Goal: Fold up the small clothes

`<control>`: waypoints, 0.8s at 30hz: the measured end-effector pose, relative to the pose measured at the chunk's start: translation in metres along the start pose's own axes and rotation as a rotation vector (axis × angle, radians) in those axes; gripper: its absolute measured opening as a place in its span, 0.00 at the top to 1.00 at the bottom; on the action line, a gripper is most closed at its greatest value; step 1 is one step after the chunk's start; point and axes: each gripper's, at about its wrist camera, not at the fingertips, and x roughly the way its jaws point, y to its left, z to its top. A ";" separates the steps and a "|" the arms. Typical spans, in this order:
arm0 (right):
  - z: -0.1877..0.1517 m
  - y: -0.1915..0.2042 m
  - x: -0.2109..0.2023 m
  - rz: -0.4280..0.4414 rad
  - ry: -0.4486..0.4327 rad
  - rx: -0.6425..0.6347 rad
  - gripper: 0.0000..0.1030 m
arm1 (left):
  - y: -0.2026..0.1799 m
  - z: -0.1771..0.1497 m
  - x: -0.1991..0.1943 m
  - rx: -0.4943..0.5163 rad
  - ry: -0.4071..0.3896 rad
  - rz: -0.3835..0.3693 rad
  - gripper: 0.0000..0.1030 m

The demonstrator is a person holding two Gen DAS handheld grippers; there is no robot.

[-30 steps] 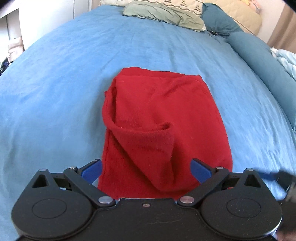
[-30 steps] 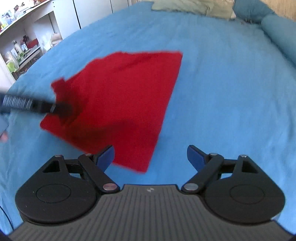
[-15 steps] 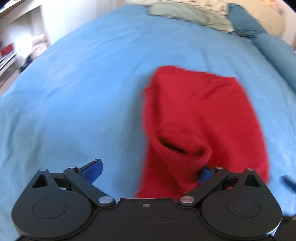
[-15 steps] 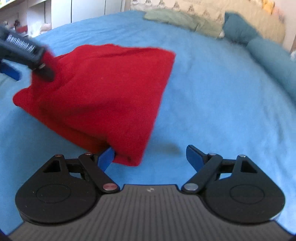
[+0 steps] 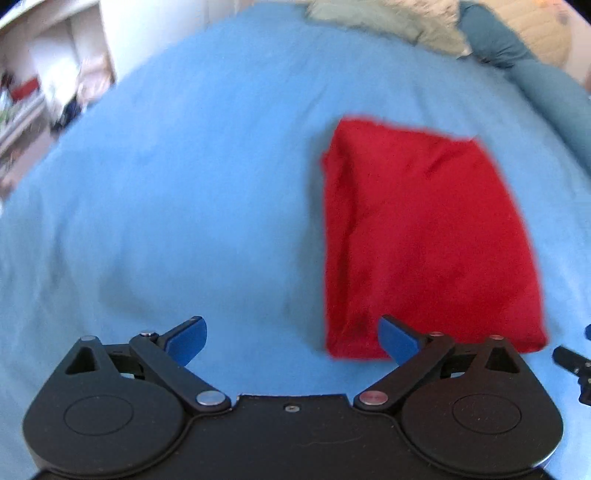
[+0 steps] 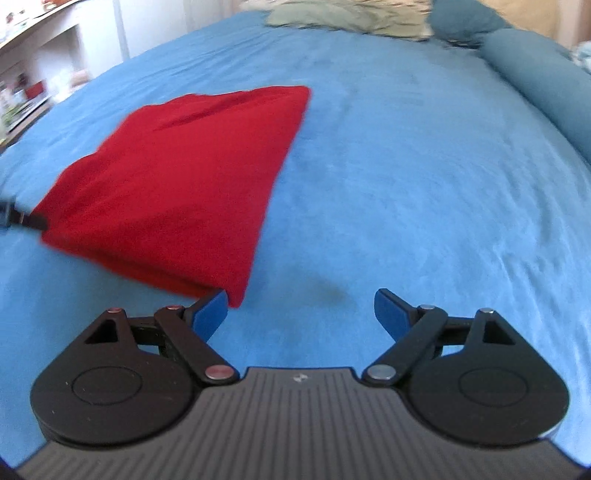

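Observation:
A red garment (image 5: 424, 236) lies folded into a flat rectangle on the blue bedspread (image 5: 184, 184). In the left wrist view it sits right of centre, and my left gripper (image 5: 291, 338) stands open beside its near left corner, holding nothing. In the right wrist view the red garment (image 6: 177, 184) spreads to the left, its near corner just touching my left blue fingertip (image 6: 208, 314). My right gripper (image 6: 301, 310) is open over bare bedspread. The left gripper's tip (image 6: 22, 219) shows at the garment's left edge.
Pillows (image 6: 351, 18) and a teal bolster (image 6: 535, 74) line the far end and right side of the bed. White shelves and cupboards (image 5: 44, 92) stand off the bed's left side. Part of the other gripper (image 5: 572, 363) shows at the right edge.
The left gripper has let go of the red fold and drawn away to the left. The raised flap now lies flat. The right gripper has moved closer to the garment's near corner.

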 end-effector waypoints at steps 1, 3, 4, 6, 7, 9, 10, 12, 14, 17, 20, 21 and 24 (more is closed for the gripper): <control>0.005 -0.006 -0.005 0.025 0.013 0.001 0.00 | 0.000 0.008 -0.008 0.026 -0.017 -0.023 0.01; 0.019 -0.021 -0.020 0.107 0.032 0.034 0.00 | -0.001 0.025 -0.017 0.087 -0.036 -0.078 0.00; 0.027 -0.028 -0.023 0.145 0.036 0.056 0.00 | -0.002 0.033 -0.017 0.112 -0.036 -0.102 0.00; 0.047 -0.041 -0.026 0.199 0.042 0.110 0.00 | -0.002 0.053 -0.006 0.131 -0.005 -0.155 0.00; 0.056 -0.046 -0.025 0.210 0.047 0.133 0.00 | -0.002 0.061 0.002 0.120 0.017 -0.187 0.00; 0.077 -0.050 -0.008 0.212 0.094 0.184 0.00 | 0.000 0.074 0.025 0.085 0.060 -0.226 0.00; 0.084 -0.051 0.001 0.230 0.113 0.209 0.00 | 0.001 0.080 0.038 0.068 0.078 -0.229 0.00; 0.096 -0.050 0.025 0.283 0.158 0.257 0.00 | 0.000 0.087 0.056 0.048 0.090 -0.232 0.01; 0.100 -0.046 0.043 0.306 0.181 0.293 0.00 | 0.000 0.090 0.070 0.041 0.098 -0.249 0.05; 0.106 -0.043 0.073 0.339 0.205 0.355 0.00 | -0.006 0.092 0.089 0.044 0.129 -0.293 0.14; 0.113 -0.039 0.098 0.376 0.215 0.394 0.00 | -0.015 0.086 0.100 0.058 0.152 -0.300 0.21; 0.114 -0.036 0.104 0.388 0.218 0.401 0.09 | -0.016 0.086 0.103 0.057 0.142 -0.305 0.21; 0.117 -0.032 0.117 0.419 0.243 0.412 0.20 | -0.020 0.087 0.109 0.039 0.130 -0.323 0.26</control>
